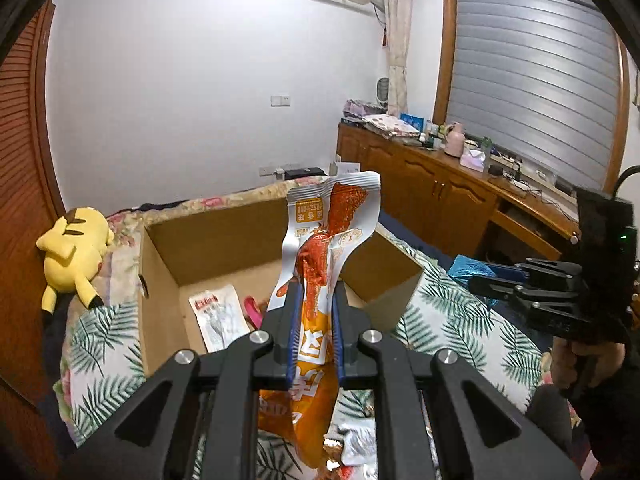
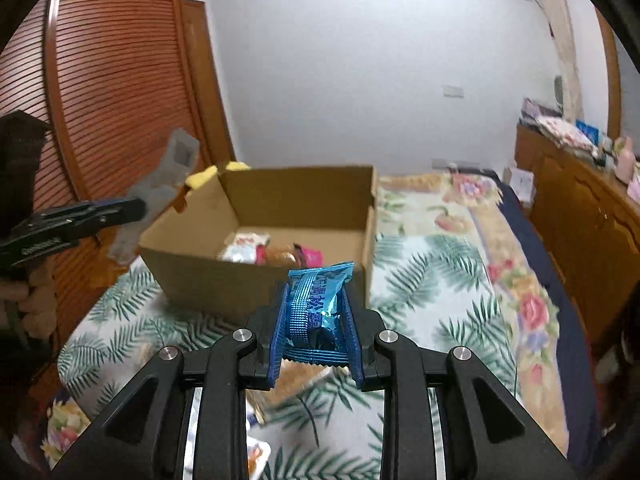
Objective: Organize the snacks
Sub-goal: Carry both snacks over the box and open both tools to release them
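Holding both snacks clear of the bed, your left claw (image 1: 314,300) pinches the orange packet (image 1: 320,248) and your right claw (image 2: 316,312) clamps the blue packet (image 2: 318,304). The cardboard box (image 2: 256,280) sits at twelve o'clock, open-topped, ready for both.

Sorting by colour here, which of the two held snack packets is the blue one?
The blue foil packet in the right gripper; the left gripper holds an orange-and-white packet.
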`<act>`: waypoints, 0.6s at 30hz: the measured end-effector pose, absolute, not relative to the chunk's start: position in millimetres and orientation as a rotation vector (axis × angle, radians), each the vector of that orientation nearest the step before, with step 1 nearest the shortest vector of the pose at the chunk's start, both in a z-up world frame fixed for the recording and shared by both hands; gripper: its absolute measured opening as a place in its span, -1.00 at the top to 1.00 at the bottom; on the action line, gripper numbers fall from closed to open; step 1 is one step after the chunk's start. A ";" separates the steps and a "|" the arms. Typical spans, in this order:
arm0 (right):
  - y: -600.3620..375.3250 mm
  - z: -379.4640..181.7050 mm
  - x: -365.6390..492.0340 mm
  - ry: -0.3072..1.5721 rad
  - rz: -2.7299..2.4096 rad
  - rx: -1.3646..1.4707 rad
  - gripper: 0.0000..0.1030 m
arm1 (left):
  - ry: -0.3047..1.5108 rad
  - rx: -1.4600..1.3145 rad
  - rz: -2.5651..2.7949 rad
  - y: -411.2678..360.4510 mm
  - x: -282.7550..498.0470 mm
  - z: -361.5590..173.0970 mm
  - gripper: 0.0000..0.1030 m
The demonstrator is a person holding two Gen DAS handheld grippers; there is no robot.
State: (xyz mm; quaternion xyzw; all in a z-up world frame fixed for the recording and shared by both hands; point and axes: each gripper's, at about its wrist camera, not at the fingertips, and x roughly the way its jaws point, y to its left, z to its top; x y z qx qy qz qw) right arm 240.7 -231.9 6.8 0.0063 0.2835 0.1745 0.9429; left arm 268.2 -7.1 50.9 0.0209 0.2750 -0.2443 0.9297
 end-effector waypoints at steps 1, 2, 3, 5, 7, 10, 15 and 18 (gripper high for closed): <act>-229.0 11.4 244.6 0.569 0.362 0.005 0.53 | 0.561 0.042 -0.497 -6.3 273.2 51.7 0.79; -226.4 13.8 247.0 0.565 0.366 0.001 0.52 | 0.559 0.041 -0.493 -5.9 276.7 52.5 0.79; -223.4 16.8 250.1 0.561 0.371 -0.003 0.52 | 0.557 0.041 -0.490 -5.3 280.0 52.0 0.79; -216.7 22.5 257.4 0.553 0.378 -0.015 0.52 | 0.556 0.039 -0.484 -4.0 289.3 51.8 0.79; -211.8 26.4 263.0 0.548 0.385 -0.022 0.52 | 0.555 0.036 -0.480 -2.8 296.4 51.0 0.79; -203.9 30.2 272.4 0.540 0.393 -0.035 0.52 | 0.558 0.036 -0.472 -1.6 308.3 48.7 0.79; -189.6 32.5 294.0 0.538 0.417 -0.049 0.52 | 0.563 0.033 -0.453 1.2 328.7 46.4 0.79; -182.6 30.6 305.9 0.535 0.434 -0.047 0.52 | 0.568 0.029 -0.443 3.0 340.0 44.7 0.79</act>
